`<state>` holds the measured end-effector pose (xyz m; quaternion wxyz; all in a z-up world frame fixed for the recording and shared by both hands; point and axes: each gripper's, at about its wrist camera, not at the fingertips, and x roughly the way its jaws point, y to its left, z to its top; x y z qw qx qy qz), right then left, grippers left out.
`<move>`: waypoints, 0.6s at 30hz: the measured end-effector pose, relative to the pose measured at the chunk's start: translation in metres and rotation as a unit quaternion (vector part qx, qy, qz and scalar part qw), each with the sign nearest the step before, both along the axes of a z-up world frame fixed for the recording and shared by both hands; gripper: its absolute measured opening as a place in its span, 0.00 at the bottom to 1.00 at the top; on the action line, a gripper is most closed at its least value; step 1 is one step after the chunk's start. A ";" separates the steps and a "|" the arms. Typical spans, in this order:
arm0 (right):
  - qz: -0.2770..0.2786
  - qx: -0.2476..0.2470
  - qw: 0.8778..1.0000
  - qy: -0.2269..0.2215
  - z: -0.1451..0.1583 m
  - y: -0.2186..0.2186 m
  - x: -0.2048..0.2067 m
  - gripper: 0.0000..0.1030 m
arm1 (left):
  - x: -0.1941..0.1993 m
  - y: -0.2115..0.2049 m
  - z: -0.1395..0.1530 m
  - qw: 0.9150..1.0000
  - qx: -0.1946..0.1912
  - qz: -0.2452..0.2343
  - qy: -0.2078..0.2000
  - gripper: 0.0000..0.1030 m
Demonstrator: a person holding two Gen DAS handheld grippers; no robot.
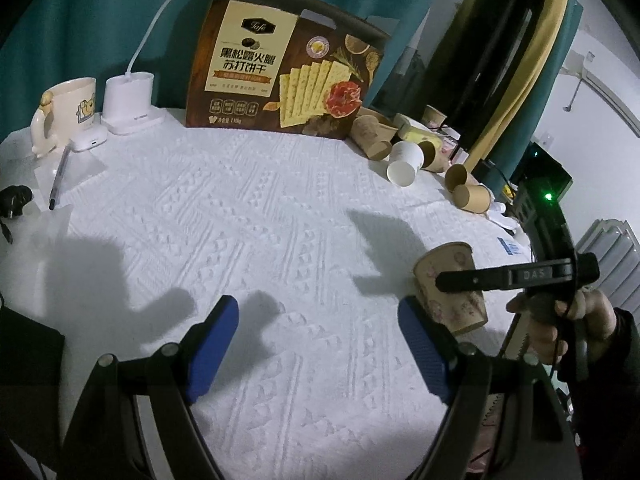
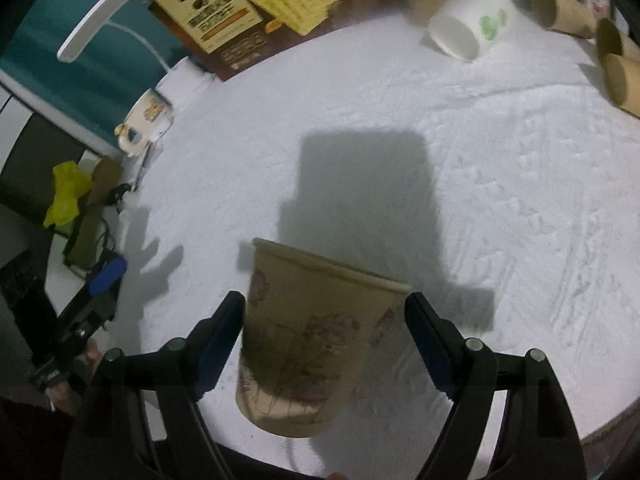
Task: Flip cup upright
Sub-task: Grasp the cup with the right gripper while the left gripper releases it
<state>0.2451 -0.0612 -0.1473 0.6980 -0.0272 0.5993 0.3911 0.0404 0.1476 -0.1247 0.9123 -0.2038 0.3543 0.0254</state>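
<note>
Between the blue-padded fingers of your right gripper (image 2: 325, 332) sits the tan paper cup printed with pink flowers (image 2: 308, 344), its rim toward the far side of the table and its base toward you. The jaws stand apart: the left pad looks to be at or touching the cup's side, while a clear gap shows between the right pad and the cup. In the left wrist view the same flowered cup (image 1: 450, 292) appears at the right, mouth up and tilted slightly; a black finger of your right gripper (image 1: 460, 280) crosses its side, and your right hand (image 1: 560, 320) grips the handle behind it. Whether the base rests on the white textured tablecloth (image 1: 280, 220) cannot be told.

Your left gripper (image 1: 319, 344) hovers over bare cloth with its jaws wide apart and nothing between them.

At the back of the table stands a brown cracker box with yellow crackers pictured (image 1: 288, 76). Beside it to the left are a white desk lamp (image 1: 128, 96) and a cream ceramic mug with a cartoon print (image 1: 68, 108). To the right lie a white paper cup on its side (image 1: 406, 162) and several plain brown paper cups (image 1: 468, 188).
</note>
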 end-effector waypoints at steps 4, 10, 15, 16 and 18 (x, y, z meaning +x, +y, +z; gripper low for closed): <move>0.000 0.004 1.000 -0.009 0.004 0.002 0.003 0.67 | 0.003 0.004 -0.002 1.000 -0.006 0.000 0.000 0.80; -0.061 -0.008 0.982 -0.180 0.047 -0.011 0.002 0.67 | 0.007 0.002 0.002 1.000 -0.012 -0.002 -0.013 0.80; -0.111 -0.067 0.928 -0.351 0.045 -0.018 -0.014 0.67 | 0.007 -0.005 0.010 0.999 -0.014 0.001 -0.034 0.80; -0.123 -0.076 0.918 -0.369 0.040 -0.020 -0.018 0.67 | 0.007 -0.008 0.011 0.999 -0.012 0.001 -0.036 0.80; -0.143 -0.072 0.907 -0.390 0.032 -0.027 -0.024 0.67 | 0.006 -0.012 0.013 0.999 -0.009 -0.001 -0.037 0.80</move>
